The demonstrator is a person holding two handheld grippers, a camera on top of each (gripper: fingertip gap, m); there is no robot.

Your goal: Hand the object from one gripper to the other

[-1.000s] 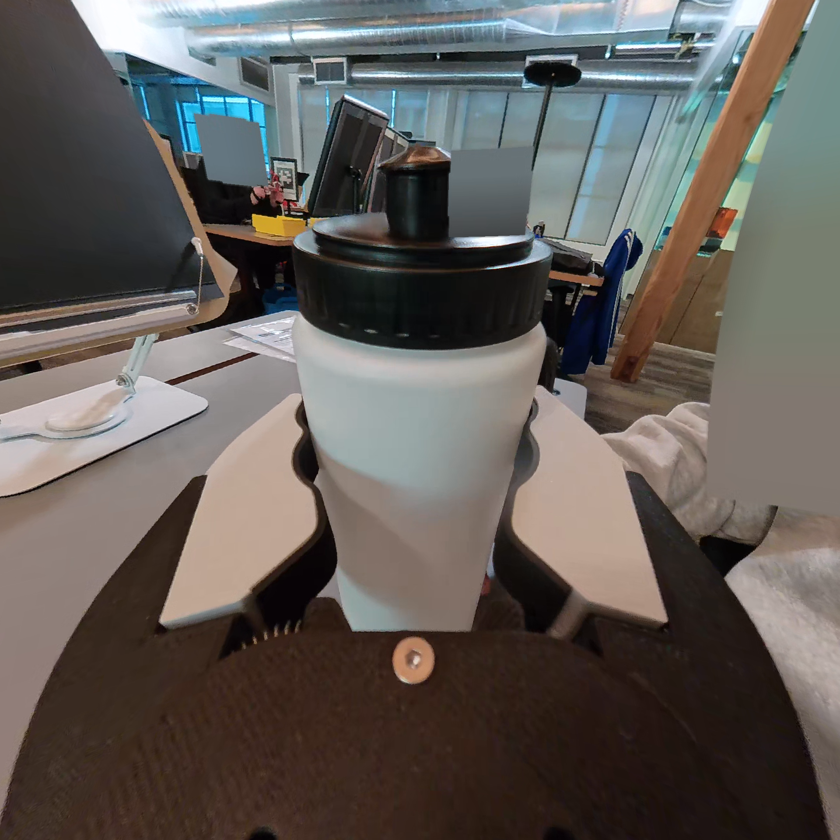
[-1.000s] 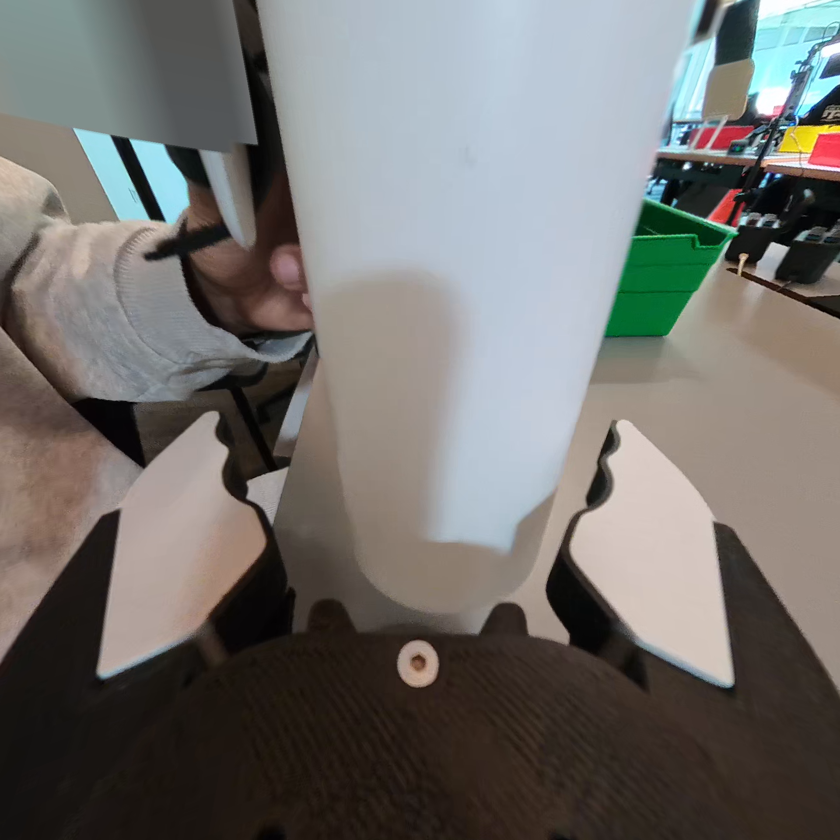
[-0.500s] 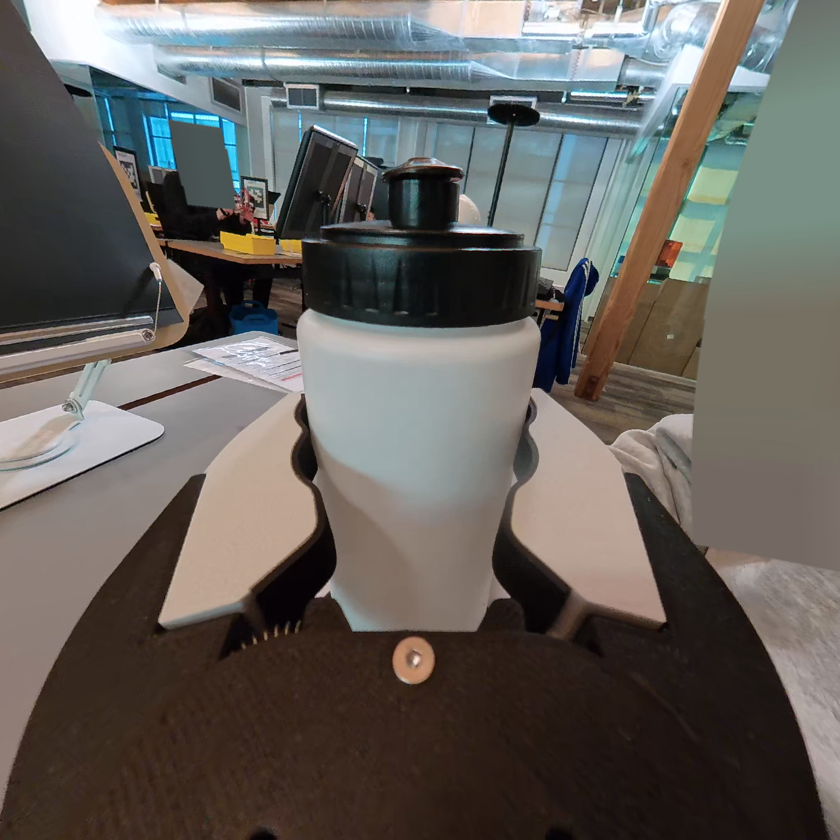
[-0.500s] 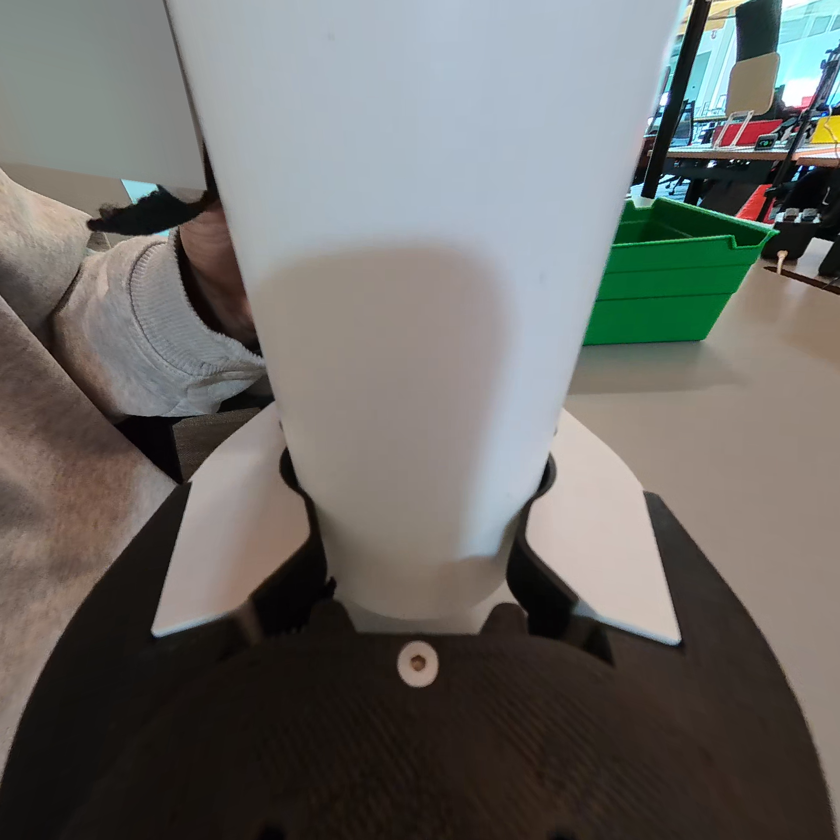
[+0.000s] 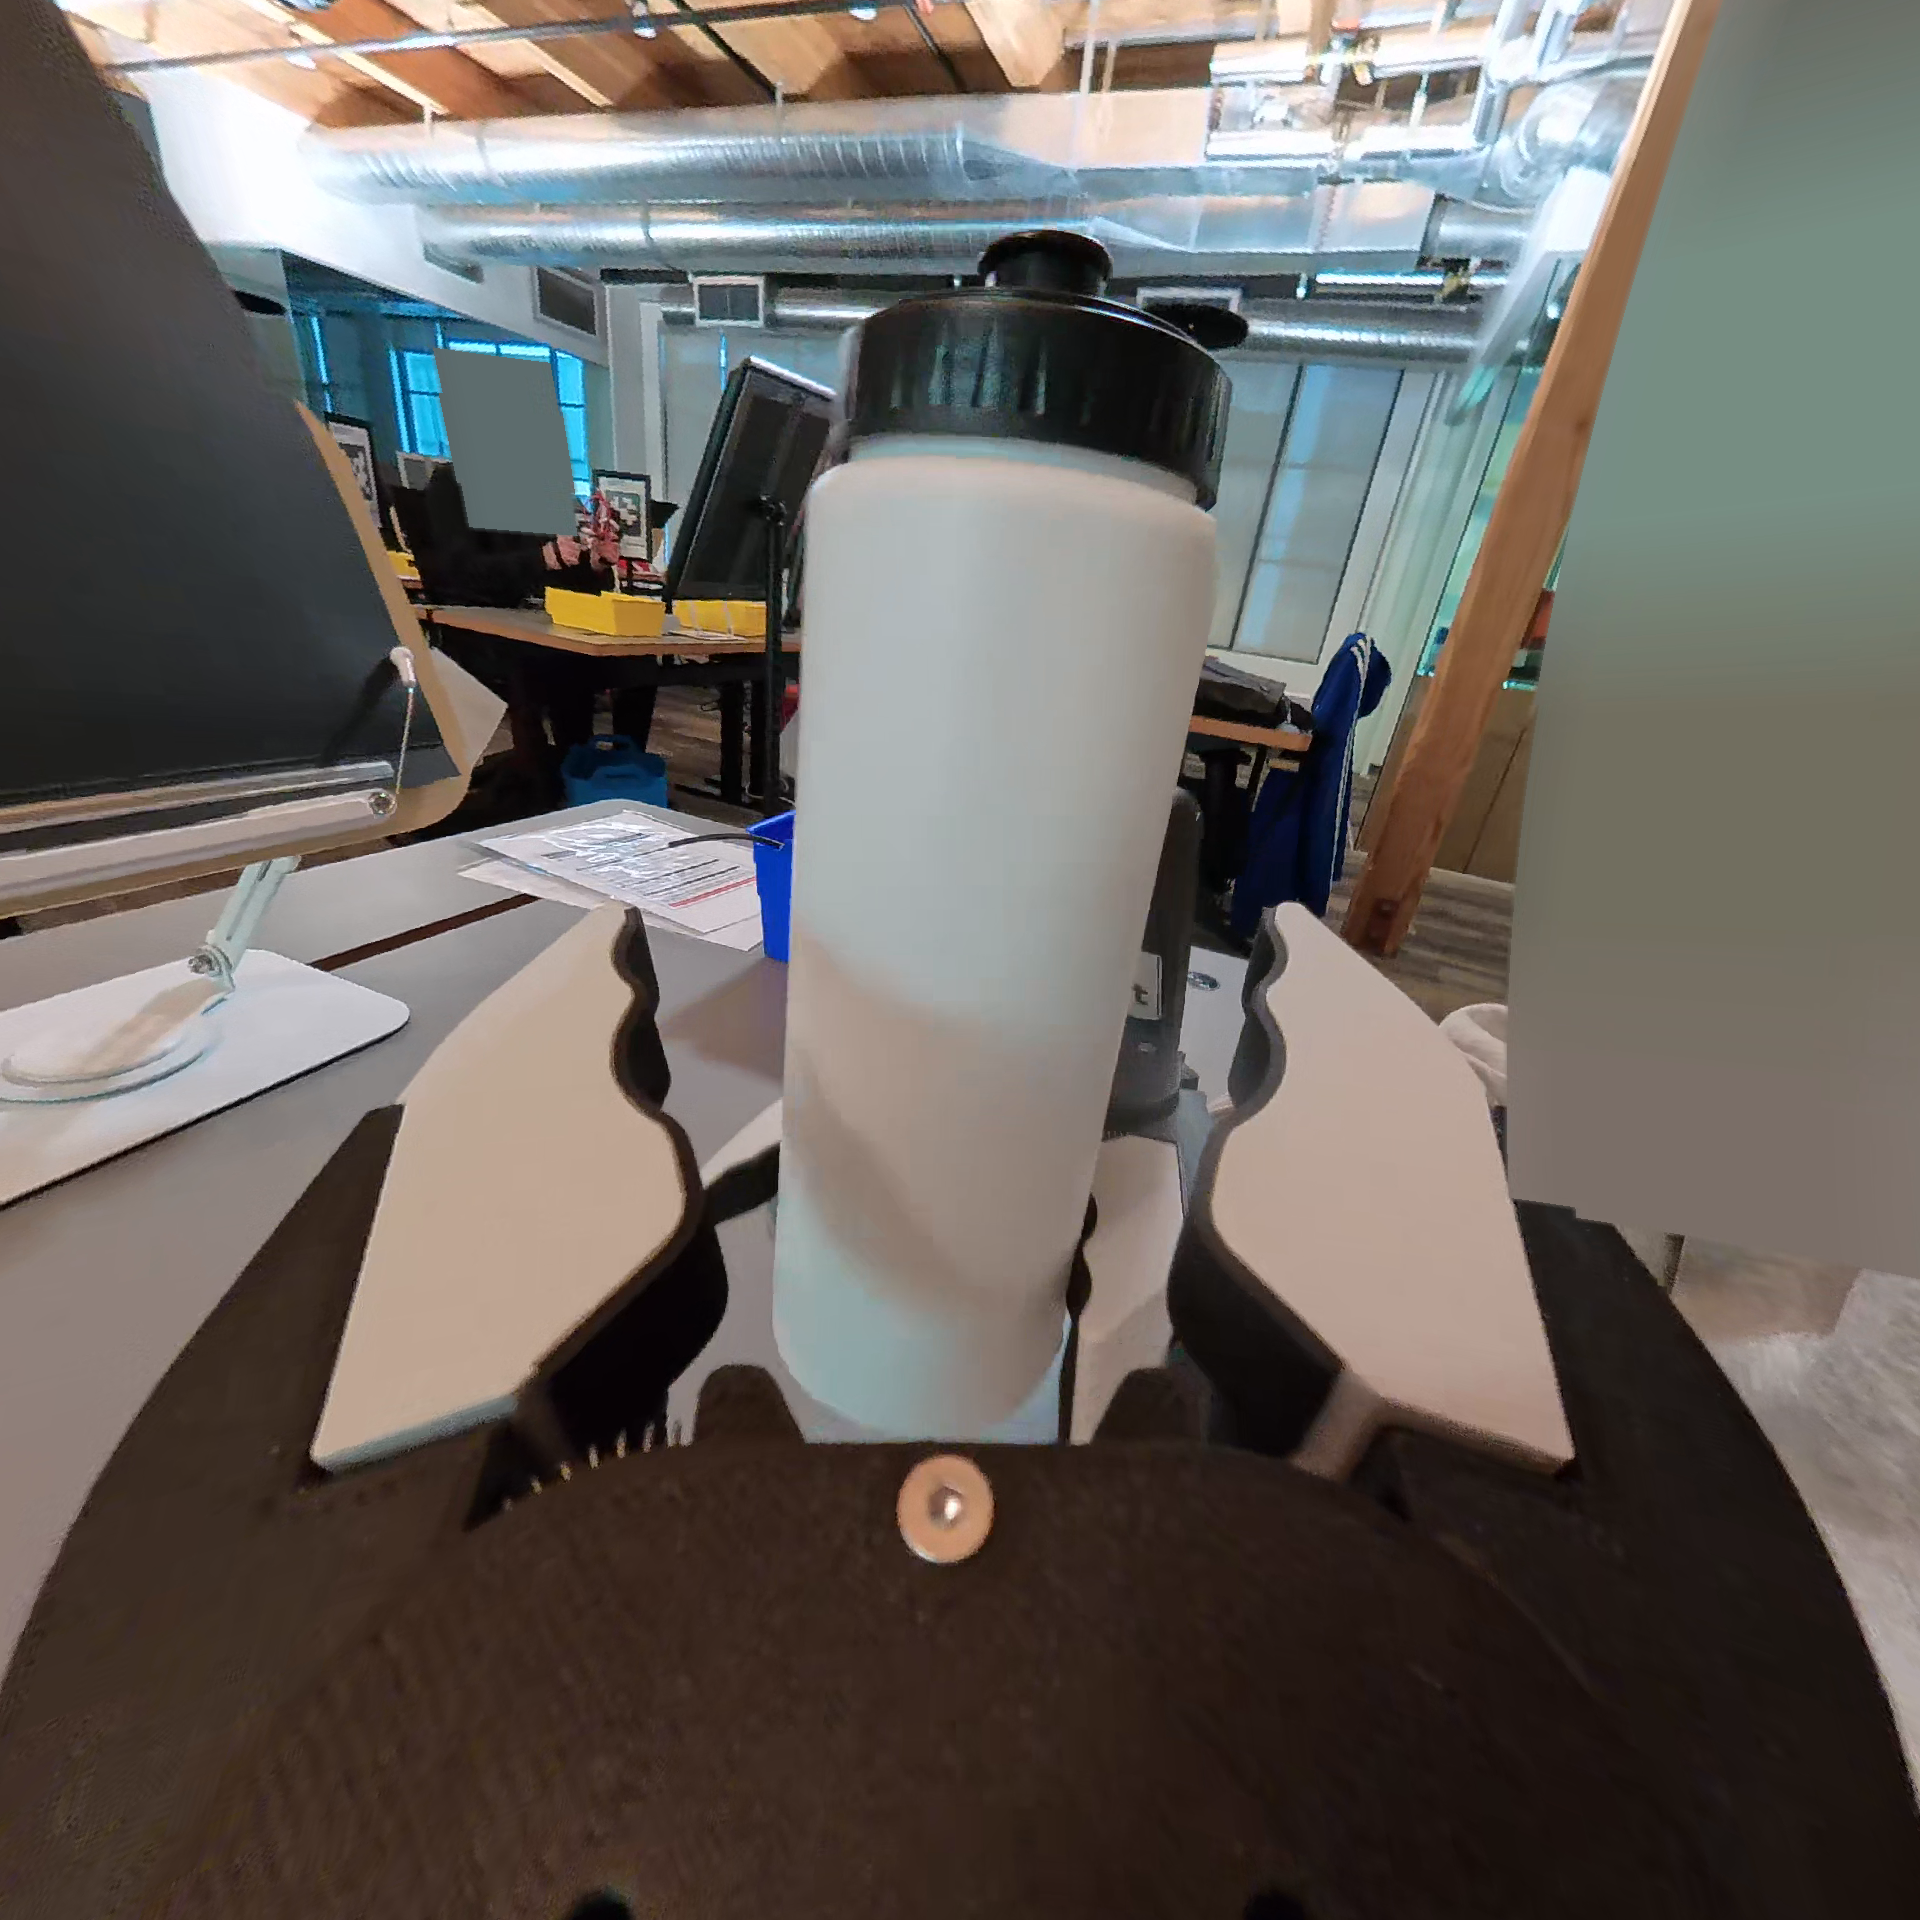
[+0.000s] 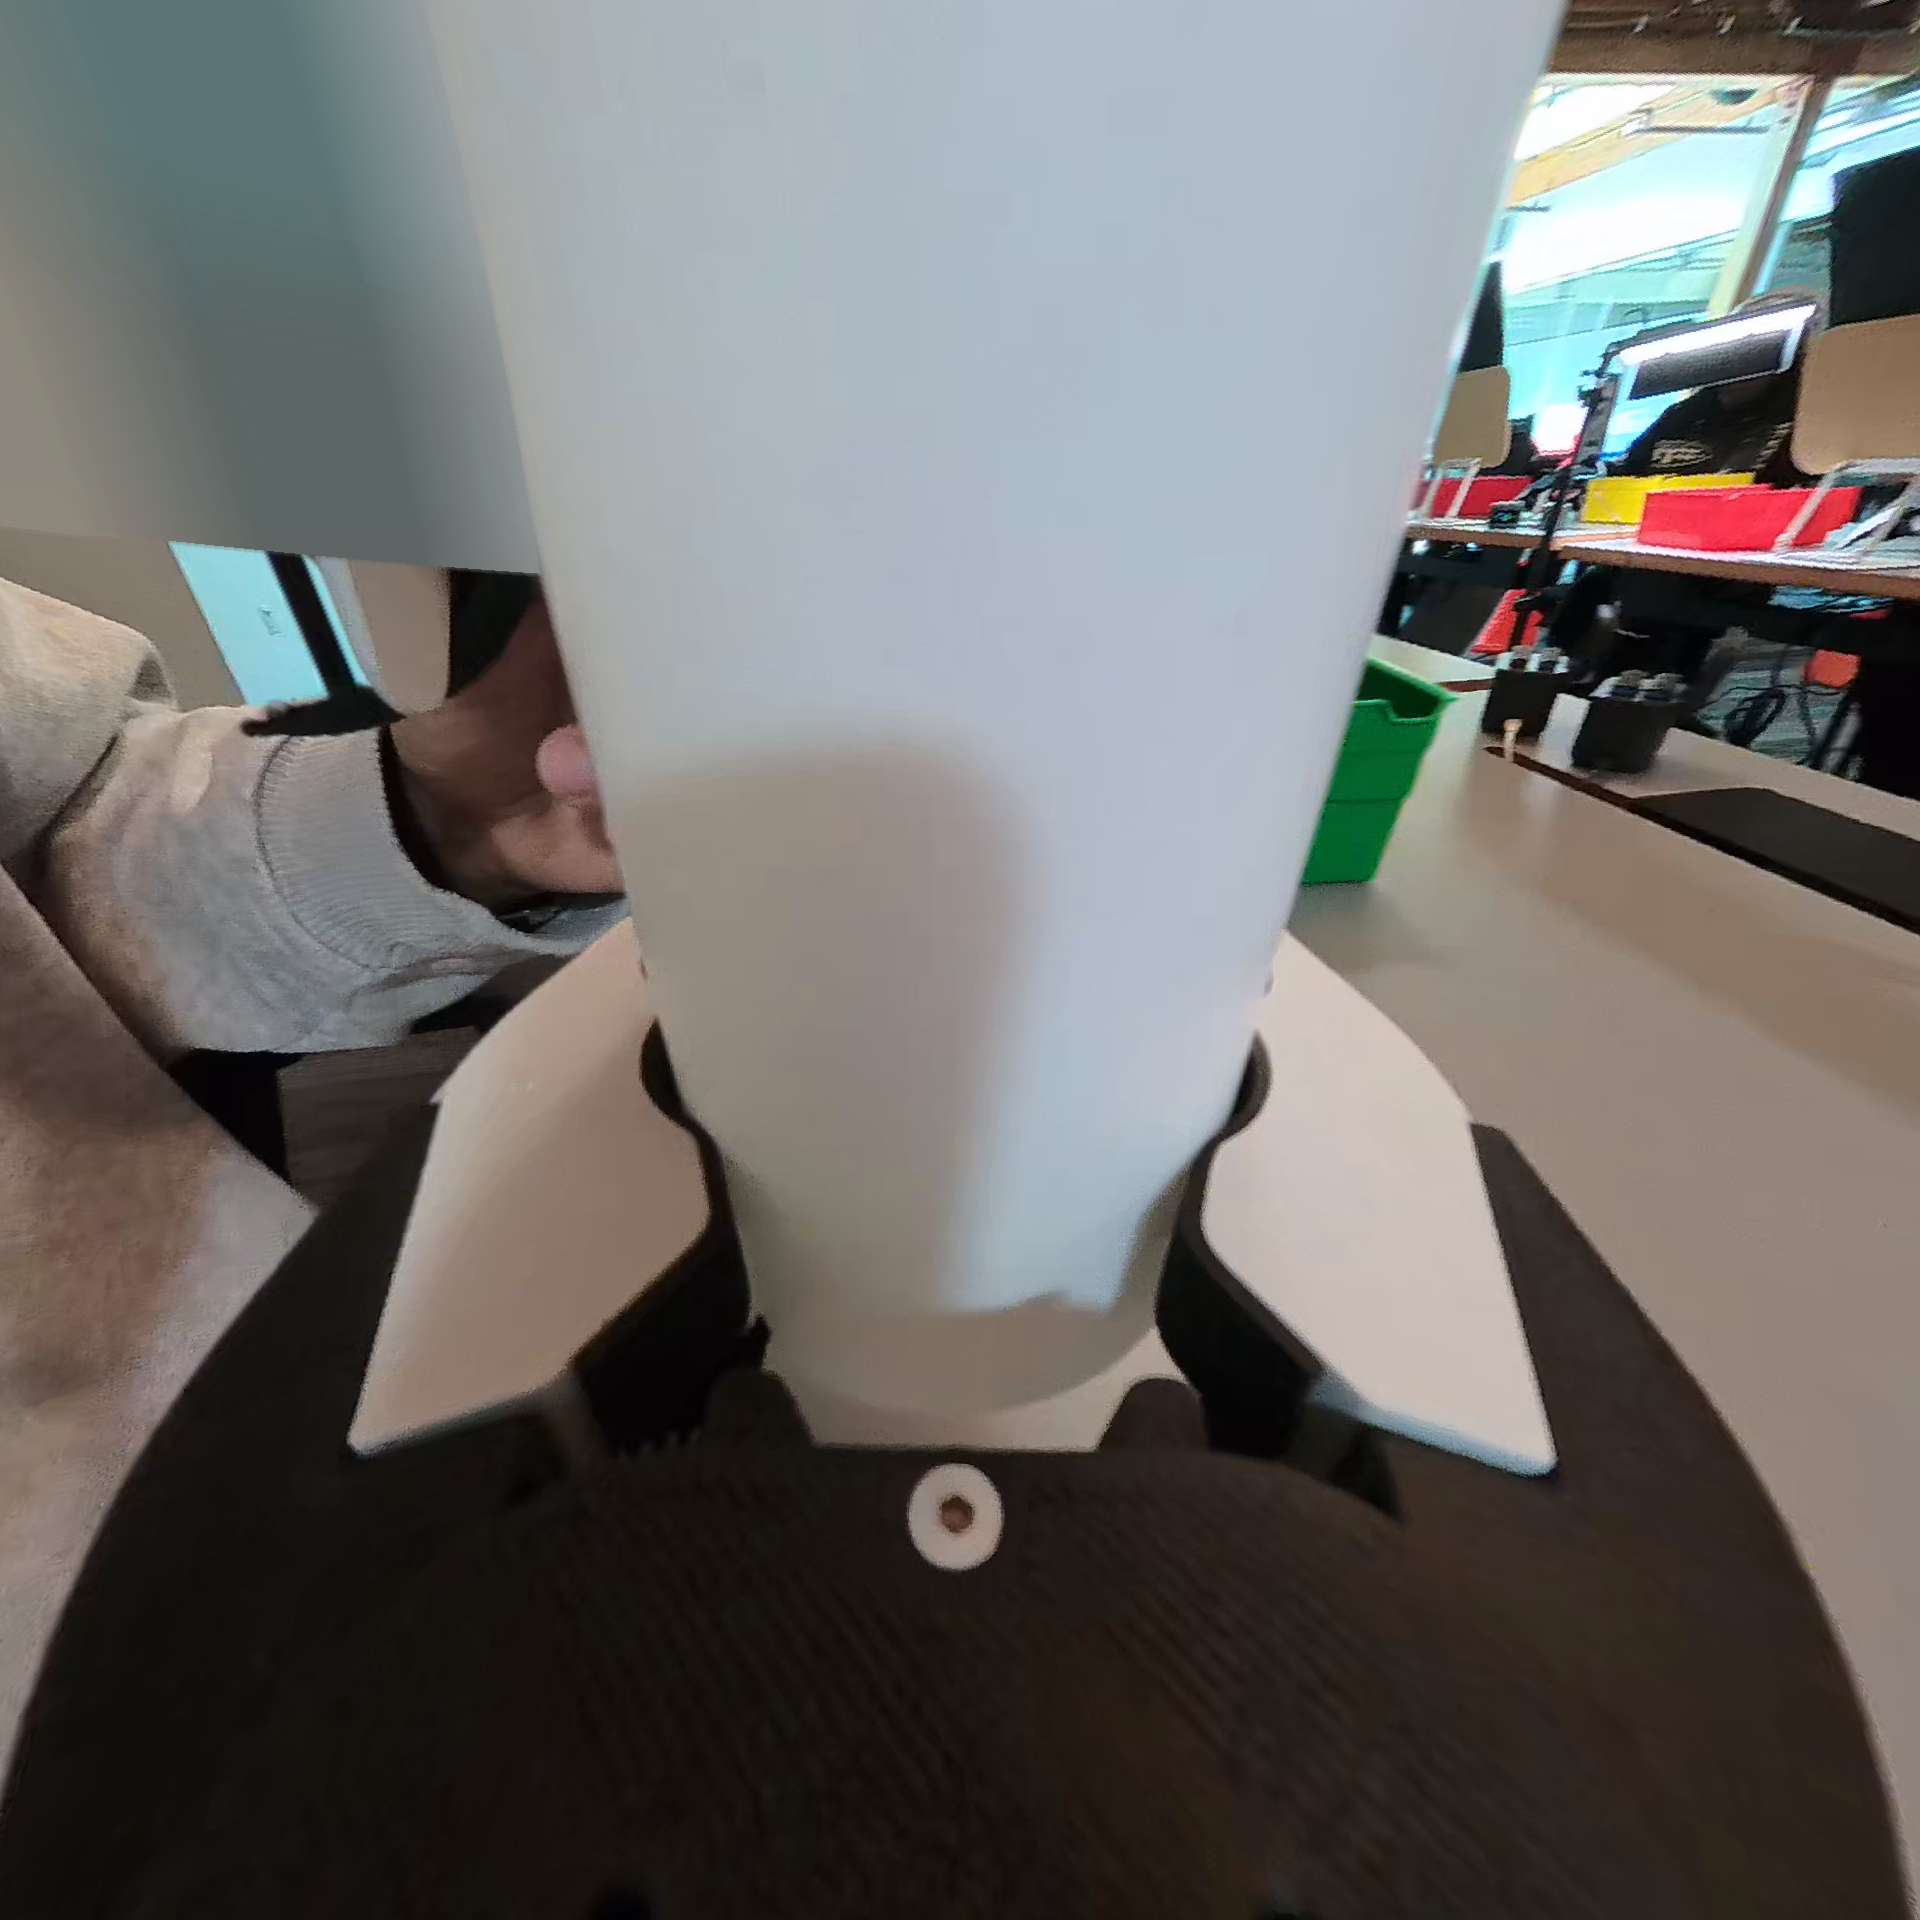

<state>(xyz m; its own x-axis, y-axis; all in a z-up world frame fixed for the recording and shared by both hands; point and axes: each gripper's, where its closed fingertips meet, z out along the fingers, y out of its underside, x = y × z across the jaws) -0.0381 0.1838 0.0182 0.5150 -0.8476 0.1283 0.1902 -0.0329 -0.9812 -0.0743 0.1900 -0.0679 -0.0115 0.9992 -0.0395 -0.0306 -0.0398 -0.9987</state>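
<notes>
A white bottle (image 5: 987, 831) with a black screw cap (image 5: 1034, 400) stands upright between the fingers of my left gripper (image 5: 951, 920). The left jaws are spread, with a gap on each side of the bottle, so they do not touch it. In the right wrist view the bottle's white body (image 6: 935, 468) fills the middle, and its cap is out of frame. My right gripper (image 6: 956, 940) is shut on the bottle's lower part, with both white fingers pressed against its sides.
A monitor on a white stand (image 5: 187, 1029) is at the left on the grey table (image 5: 156, 1278), with papers (image 5: 634, 862) and a blue bin (image 5: 774, 883) behind. A green bin (image 6: 1361, 769) sits on the table right of the bottle. A person's hand and grey sleeve (image 6: 312, 883) are at the left. The tips of one gripper are about 9 cm away from the tips of the other.
One second ago the left gripper held the bottle and the right was open. The right gripper then shut on it. The left has now opened and drawn back a little.
</notes>
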